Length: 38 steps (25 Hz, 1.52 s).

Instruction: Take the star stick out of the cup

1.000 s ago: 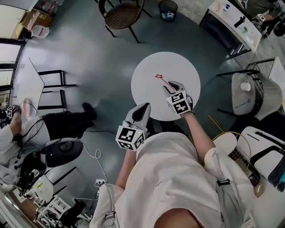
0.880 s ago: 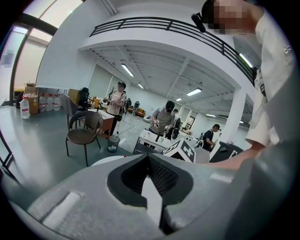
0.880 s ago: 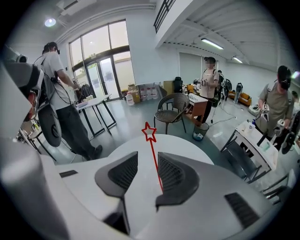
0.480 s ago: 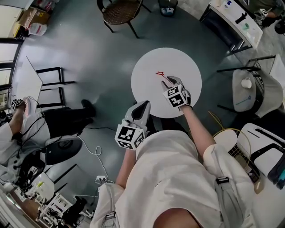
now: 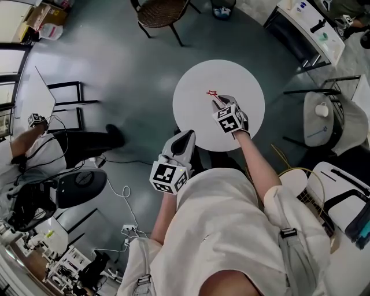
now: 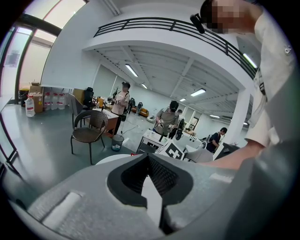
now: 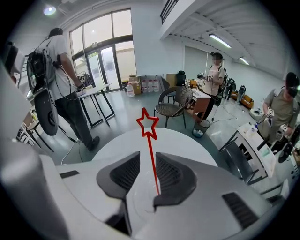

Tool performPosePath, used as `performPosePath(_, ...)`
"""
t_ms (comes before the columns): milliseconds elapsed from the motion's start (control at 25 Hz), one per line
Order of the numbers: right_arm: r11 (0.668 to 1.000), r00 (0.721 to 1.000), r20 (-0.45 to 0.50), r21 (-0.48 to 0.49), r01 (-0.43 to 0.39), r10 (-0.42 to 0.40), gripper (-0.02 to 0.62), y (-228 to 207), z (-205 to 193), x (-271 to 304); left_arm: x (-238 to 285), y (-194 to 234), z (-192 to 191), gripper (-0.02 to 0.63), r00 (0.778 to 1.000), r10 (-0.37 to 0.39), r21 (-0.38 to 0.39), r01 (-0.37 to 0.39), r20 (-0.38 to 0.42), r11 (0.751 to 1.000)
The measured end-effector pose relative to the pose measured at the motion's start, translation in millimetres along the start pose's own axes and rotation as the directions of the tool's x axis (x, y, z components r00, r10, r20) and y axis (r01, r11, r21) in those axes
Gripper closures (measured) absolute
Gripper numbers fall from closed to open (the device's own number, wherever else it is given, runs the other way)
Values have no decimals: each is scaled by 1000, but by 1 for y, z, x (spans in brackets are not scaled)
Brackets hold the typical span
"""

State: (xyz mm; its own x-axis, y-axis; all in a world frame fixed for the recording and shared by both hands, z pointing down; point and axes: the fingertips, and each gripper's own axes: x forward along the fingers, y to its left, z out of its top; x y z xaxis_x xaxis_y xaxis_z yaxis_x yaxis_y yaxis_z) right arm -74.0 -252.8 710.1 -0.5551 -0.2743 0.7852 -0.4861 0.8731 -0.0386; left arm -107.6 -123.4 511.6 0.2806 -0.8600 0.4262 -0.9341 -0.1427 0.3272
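Observation:
A thin red star stick (image 5: 212,93) stands over the round white table (image 5: 237,78). In the right gripper view the star stick (image 7: 150,140) rises between the two jaws, closer to the right-hand one, and its lower end sits in a faint clear cup (image 7: 139,200). The pads are not seen pressing on it. My right gripper (image 5: 221,104) (image 7: 147,158) hangs over the cup and hides it in the head view; its jaws are closing around the stick. My left gripper (image 5: 185,139) (image 6: 149,159) is held off the table's near edge, shut and empty.
A wicker chair (image 5: 159,13) and a bin (image 5: 223,9) stand beyond the table. A white desk (image 5: 306,26) is at the far right, and a seat with a mug (image 5: 319,110) to the right. A person (image 5: 55,147) is at the left, with cables on the floor.
My right gripper has slid forward along the stick toward the star, further onto the table. The left gripper has stayed where it was.

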Motion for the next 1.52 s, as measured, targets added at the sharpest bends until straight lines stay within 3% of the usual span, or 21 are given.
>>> performPosePath(480, 999, 999, -15, -27, 43, -43, 561, -6, -3, 6, -7, 1, -1, 597, 1000, 9, 3, -9, 4, 1000)
performPosePath(1040, 995, 997, -16, -66, 75, -76, 571, -6, -6, 3, -13, 1, -3, 597, 1000, 20, -1, -20, 15, 1000)
performPosePath(1520, 998, 998, 28, -24, 63, -62, 574, -7, -6, -12, -12, -10, -2, 597, 1000, 13, 16, -13, 19, 1000)
